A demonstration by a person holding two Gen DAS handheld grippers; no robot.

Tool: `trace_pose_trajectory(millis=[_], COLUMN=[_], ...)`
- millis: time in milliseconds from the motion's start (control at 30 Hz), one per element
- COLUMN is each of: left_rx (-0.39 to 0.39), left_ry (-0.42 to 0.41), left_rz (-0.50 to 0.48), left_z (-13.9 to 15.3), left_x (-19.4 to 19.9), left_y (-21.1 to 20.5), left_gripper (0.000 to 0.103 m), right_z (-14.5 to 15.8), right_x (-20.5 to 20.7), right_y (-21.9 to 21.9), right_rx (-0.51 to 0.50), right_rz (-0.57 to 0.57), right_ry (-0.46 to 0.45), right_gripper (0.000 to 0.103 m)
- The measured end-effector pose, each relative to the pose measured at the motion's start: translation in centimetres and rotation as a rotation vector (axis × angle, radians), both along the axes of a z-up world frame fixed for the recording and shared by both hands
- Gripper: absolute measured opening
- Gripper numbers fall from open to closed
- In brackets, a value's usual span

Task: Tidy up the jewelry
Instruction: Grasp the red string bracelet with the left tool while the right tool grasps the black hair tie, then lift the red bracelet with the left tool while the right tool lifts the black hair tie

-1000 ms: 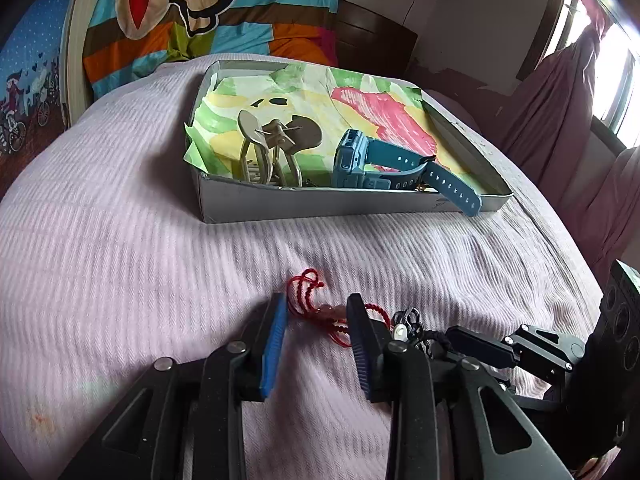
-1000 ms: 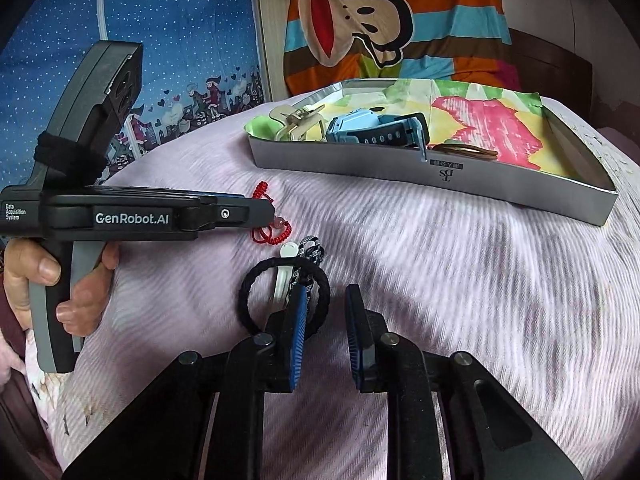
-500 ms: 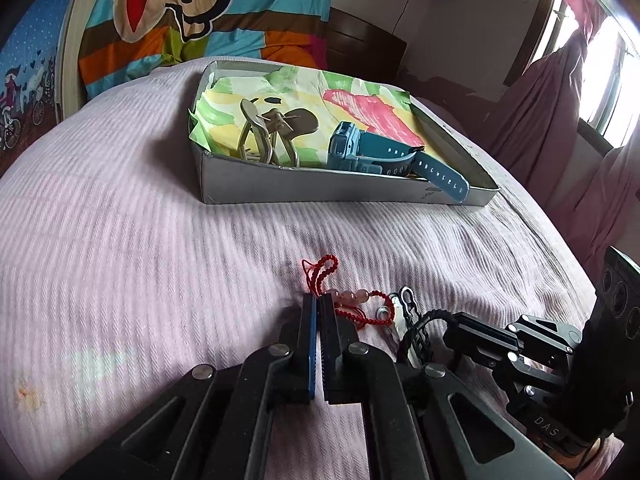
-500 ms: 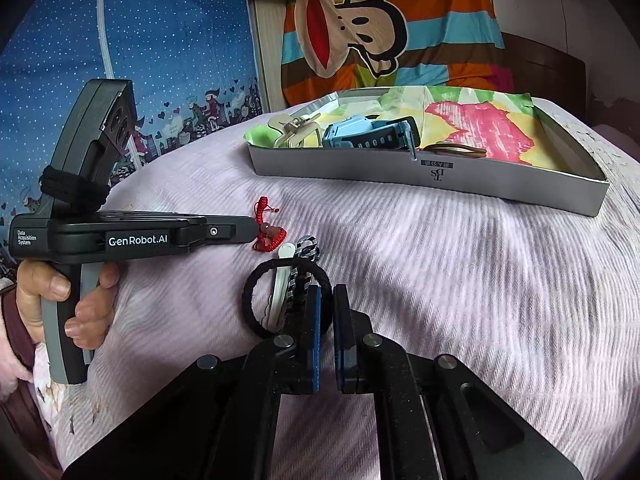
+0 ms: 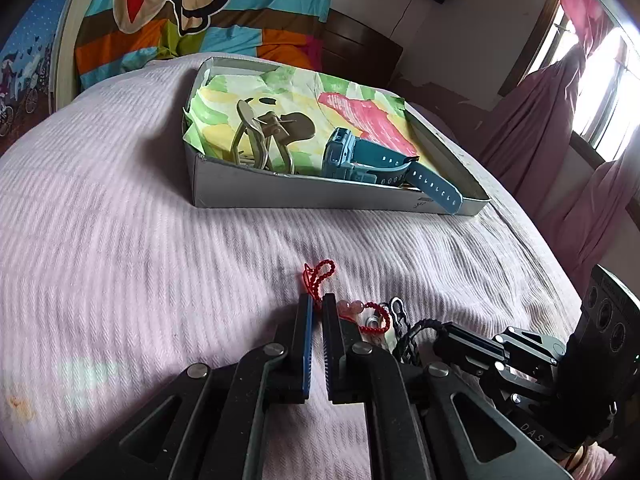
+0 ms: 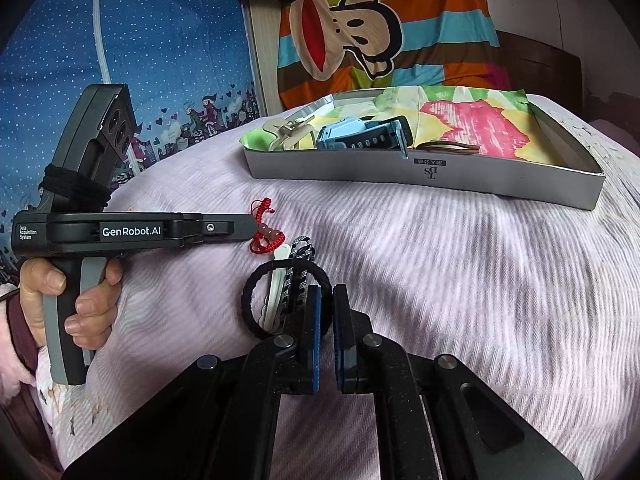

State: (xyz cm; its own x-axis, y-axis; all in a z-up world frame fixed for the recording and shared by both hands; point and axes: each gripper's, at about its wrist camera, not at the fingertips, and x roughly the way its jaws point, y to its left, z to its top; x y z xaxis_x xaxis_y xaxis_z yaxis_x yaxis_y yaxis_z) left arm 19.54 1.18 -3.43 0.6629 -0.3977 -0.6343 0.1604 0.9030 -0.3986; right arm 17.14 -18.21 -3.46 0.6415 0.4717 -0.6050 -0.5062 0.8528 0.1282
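Because the red braided-cord bracelet with pink beads (image 5: 320,286) is limp, light string, it will sag and snag; it lies on the lilac ribbed bedspread (image 5: 120,240), well short of the shallow grey cardboard box (image 5: 304,196). Left gripper (image 5: 315,304) pinches its cord narrowly. Right gripper (image 6: 326,294) nips the black elastic hair-tie ring (image 6: 256,280) beside the bracelet.

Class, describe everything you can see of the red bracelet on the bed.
The red bracelet looks like thin knotted red cord strung with a few pale pink beads, ending in a loose looped tail. It lies flat and crumpled on the bedspread, outside the tray. The left gripper is nearly closed on its cord, fingertips either side of it. Its right end lies against a black chain and a white clip; whether they tangle is unclear.
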Motion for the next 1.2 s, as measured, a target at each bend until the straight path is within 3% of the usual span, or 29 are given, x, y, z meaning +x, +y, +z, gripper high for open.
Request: trace_pose_trajectory(millis=[133,400,633,833,1000,1200], left_rx=[-0.009,0.006,0.009,-0.013,-0.009,-0.018], left_ry=[0.006,0.030,0.029,-0.024,-0.084,-0.150], left_rz=[-0.002,0.009,0.026,0.058,0.079,0.065], left_z=[0.1,-0.2,-0.4,-0.2,1.6,5.8], left_x=[0.7,1.7,1.5,0.0,-1.1,-0.8], left_y=[-0.1,-0.4,-0.2,0.5,0.7,0.5], left_gripper=[0.020,0.021,0.006,0.004,0.004,0.004], right_z=[-0.1,-0.2,-0.2,0.3,0.7,2.5], right_x=[0.1,0.1,0.0,-0.5,-0.6,-0.1], right_y=[-0.1,-0.1,0.0,-0.7,-1.6,-3.4], right_rx=[0.006,0.008,0.004,0.029,0.071,0.166], right_rz=[-0.004,-0.005,-0.008,-0.026,-0.045,-0.079], right_ry=[0.003,0.004,0.000,-0.032,-0.058,-0.091], right_gripper=[0.005,0.005,0.005,0.005,0.005,0.005])
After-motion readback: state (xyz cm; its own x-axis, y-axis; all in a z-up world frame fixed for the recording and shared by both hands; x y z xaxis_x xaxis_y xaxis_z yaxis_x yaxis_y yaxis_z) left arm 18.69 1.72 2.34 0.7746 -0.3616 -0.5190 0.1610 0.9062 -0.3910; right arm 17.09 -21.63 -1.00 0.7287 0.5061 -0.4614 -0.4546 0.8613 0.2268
